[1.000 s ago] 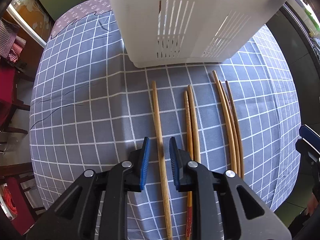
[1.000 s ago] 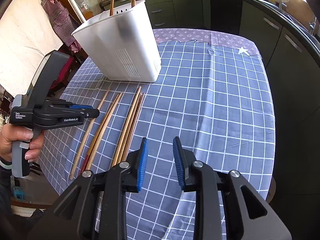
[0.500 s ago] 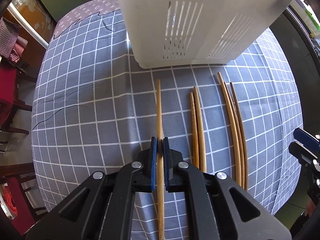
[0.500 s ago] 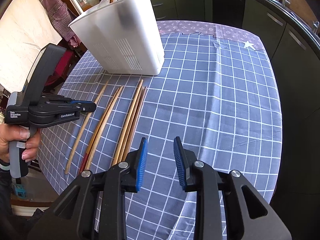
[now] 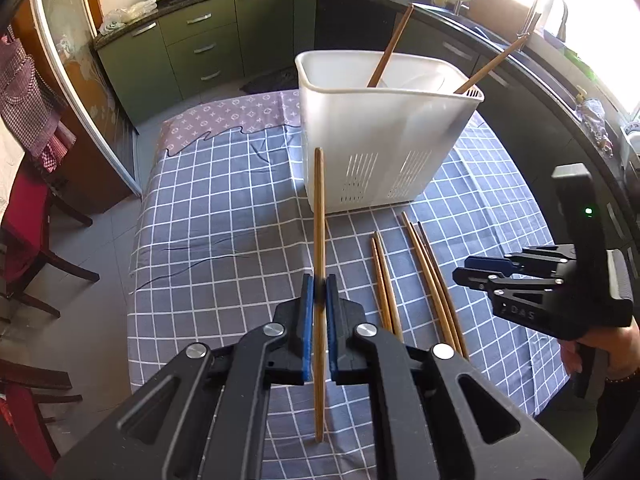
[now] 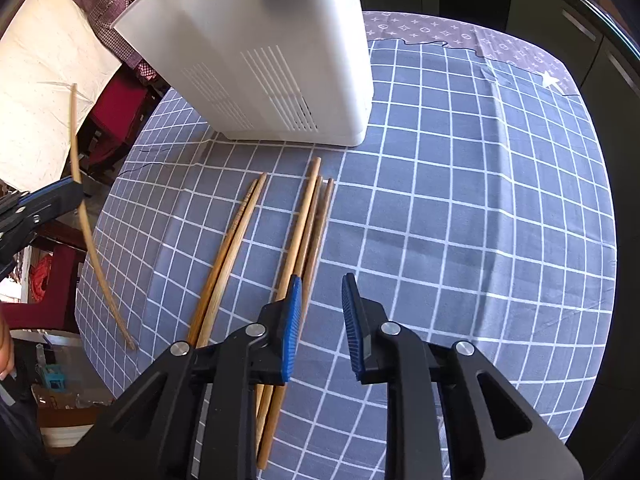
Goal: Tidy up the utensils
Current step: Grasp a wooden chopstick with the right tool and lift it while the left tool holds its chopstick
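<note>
My left gripper (image 5: 319, 286) is shut on a long wooden chopstick (image 5: 318, 216) and holds it lifted off the table, pointing toward the white slotted utensil bin (image 5: 384, 152). Two chopsticks (image 5: 390, 50) stand inside the bin. Several more chopsticks (image 5: 424, 280) lie on the checked tablecloth in front of the bin. My right gripper (image 6: 320, 300) is open and empty, low over the right-hand chopsticks (image 6: 308, 228) on the cloth. The held chopstick also shows in the right wrist view (image 6: 86, 224), and the bin (image 6: 272, 60) stands behind.
The table (image 5: 200, 208) has a grey-blue checked cloth with its edges near on the left and front. Red chairs (image 5: 24, 220) stand to the left. Dark green kitchen cabinets (image 5: 192, 40) and a counter run behind and to the right.
My left gripper closed on the leftmost chopstick and lifted it off the cloth, tilting up. My right gripper moved forward and down over the right-hand chopsticks, still open.
</note>
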### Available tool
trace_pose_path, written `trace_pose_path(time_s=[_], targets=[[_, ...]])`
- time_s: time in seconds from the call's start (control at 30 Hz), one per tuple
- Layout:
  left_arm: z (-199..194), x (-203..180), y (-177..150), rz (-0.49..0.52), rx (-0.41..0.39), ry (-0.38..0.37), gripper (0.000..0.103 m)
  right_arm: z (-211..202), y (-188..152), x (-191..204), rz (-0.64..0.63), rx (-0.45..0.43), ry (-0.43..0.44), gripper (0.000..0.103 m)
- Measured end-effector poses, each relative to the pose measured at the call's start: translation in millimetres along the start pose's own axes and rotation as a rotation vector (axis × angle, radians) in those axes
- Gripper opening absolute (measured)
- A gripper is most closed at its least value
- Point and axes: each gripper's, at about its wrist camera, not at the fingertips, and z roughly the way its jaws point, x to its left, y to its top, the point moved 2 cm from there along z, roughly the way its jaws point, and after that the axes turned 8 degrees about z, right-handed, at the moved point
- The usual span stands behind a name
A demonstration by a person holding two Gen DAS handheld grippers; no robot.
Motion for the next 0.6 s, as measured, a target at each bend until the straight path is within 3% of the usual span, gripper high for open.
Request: trace_pose_path(time_s=[0.37,0.6], targets=[[-31.6,12.7,-11.2,0.007,-0.087,-0.002,0.006,22.1,11.1,14.9,-0.002,0.029,-0.069,0.016],[-36.9,11.0,-13.0,0.019,-0.094,-0.009,0.006,31.5,11.8,19.6,-0.009,0.034,-0.106,0.016]])
